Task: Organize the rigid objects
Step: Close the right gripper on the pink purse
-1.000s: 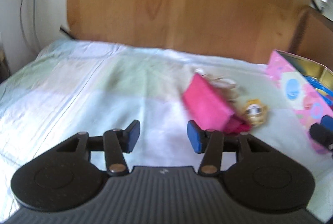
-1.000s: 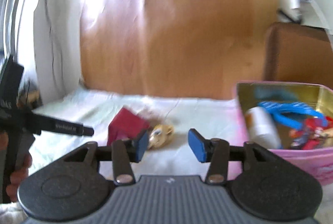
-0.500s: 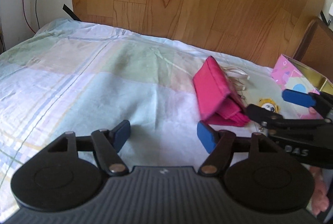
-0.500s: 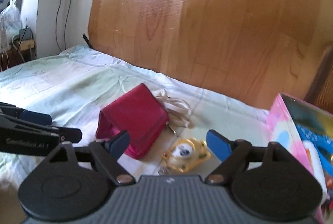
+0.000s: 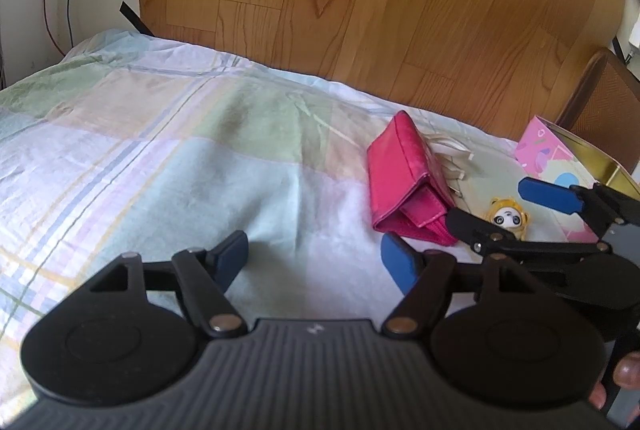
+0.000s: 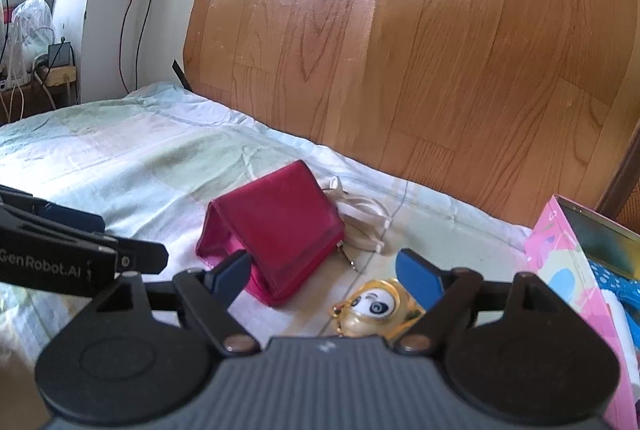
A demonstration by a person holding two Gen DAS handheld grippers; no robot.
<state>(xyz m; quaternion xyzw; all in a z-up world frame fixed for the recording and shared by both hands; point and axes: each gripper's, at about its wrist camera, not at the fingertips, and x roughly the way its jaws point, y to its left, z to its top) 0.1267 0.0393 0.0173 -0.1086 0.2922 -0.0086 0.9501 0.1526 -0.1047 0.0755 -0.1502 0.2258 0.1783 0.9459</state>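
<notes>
A pink wallet (image 6: 280, 230) stands tent-like on the bedsheet; it also shows in the left wrist view (image 5: 404, 182). A small yellow panda charm (image 6: 374, 306) lies just right of it, seen in the left wrist view too (image 5: 507, 217). My right gripper (image 6: 326, 272) is open and empty, its fingers either side of the wallet's near corner and the charm. My left gripper (image 5: 316, 260) is open and empty over bare sheet, left of the wallet. A pink tin box (image 6: 568, 270) stands at the right, its inside partly visible.
White cord (image 6: 360, 218) lies behind the wallet. A wooden headboard (image 6: 400, 30) closes off the back. The checked bedsheet (image 5: 160, 158) stretches left. A brown chair back (image 5: 600, 110) stands behind the tin. Cables hang on the wall at far left.
Both grippers have opened wider. The right gripper has swung left from the tin and come down close to the wallet and charm. The left gripper has drawn back slightly.
</notes>
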